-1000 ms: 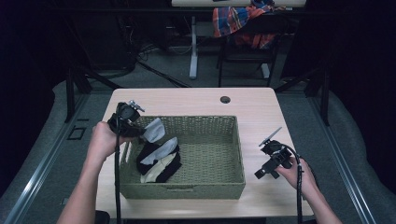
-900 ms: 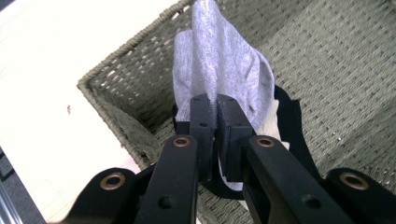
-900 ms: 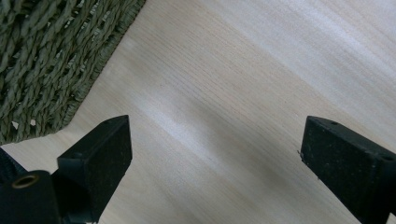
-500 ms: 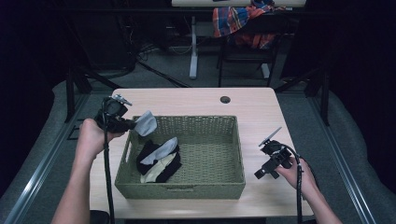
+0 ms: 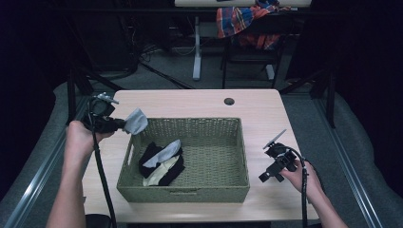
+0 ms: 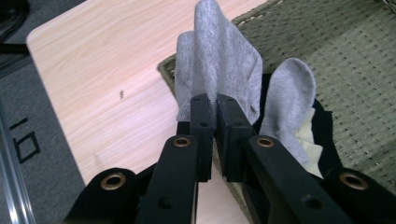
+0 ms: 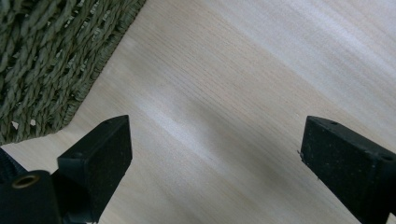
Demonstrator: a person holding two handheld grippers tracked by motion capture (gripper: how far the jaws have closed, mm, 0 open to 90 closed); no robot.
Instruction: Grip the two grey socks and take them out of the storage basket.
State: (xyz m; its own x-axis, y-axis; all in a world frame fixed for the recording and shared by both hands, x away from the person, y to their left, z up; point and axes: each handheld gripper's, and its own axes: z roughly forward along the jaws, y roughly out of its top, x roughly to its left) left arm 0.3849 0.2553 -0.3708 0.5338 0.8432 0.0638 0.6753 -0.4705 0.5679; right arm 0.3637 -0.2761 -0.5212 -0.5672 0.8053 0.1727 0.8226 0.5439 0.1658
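My left gripper (image 5: 119, 124) (image 6: 215, 100) is shut on a grey sock (image 5: 136, 121) (image 6: 217, 60), holding it in the air over the basket's far left corner. Below it, a second grey sock (image 6: 289, 100) (image 5: 164, 153) lies in the woven green basket (image 5: 214, 128) on a pile of black (image 5: 152, 154) and cream (image 5: 159, 175) socks. My right gripper (image 5: 264, 176) (image 7: 215, 149) rests low over the bare wood to the right of the basket, jaws wide open with nothing between them.
The light wooden table (image 5: 190, 102) has a round cable hole (image 5: 229, 101) at its far edge. The basket's right half holds nothing. Beyond the table stand a desk leg (image 5: 196, 47) and a chair draped with plaid cloth (image 5: 247, 19).
My left gripper has lifted the grey sock out of the basket and carried it left and away, past the basket's left rim. The right gripper has stayed put.
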